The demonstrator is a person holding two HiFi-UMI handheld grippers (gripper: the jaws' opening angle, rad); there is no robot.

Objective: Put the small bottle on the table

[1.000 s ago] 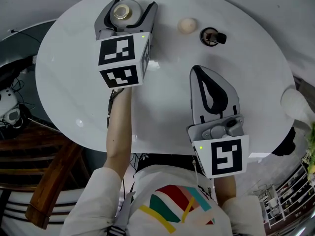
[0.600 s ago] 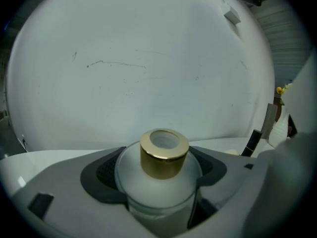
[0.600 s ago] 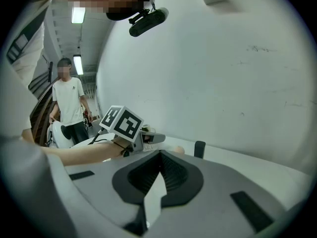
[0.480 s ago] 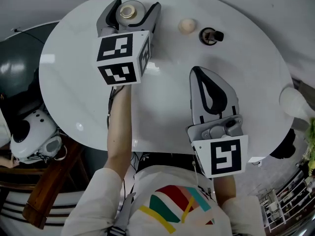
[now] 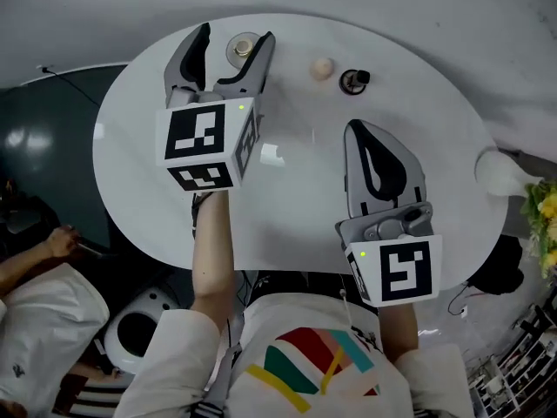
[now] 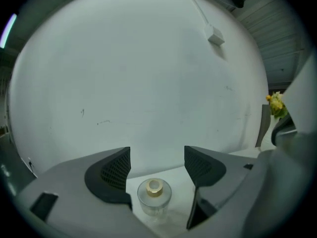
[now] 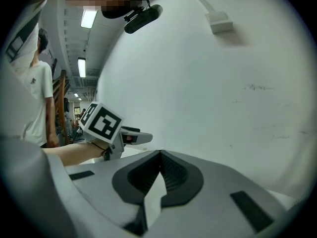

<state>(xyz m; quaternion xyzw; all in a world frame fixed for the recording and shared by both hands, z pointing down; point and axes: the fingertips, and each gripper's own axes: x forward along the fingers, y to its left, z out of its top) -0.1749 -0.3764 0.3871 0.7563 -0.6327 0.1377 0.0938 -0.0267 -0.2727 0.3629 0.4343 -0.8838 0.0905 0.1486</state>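
The small bottle (image 6: pixel 154 195), round clear glass with a gold cap, stands upright on the glossy white round surface (image 5: pixel 296 190), untouched between the 2 spread, mesh-padded jaws of the left claw (image 6: pixel 156 157). The right claw (image 7: pixel 159 155) is pressed together, empty.

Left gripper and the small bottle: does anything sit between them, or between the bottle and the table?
Nothing visible does. The small bottle already stands upright on the table, in the gap of the left gripper, whose jaws are apart on either side of it. Nothing else lies between them.
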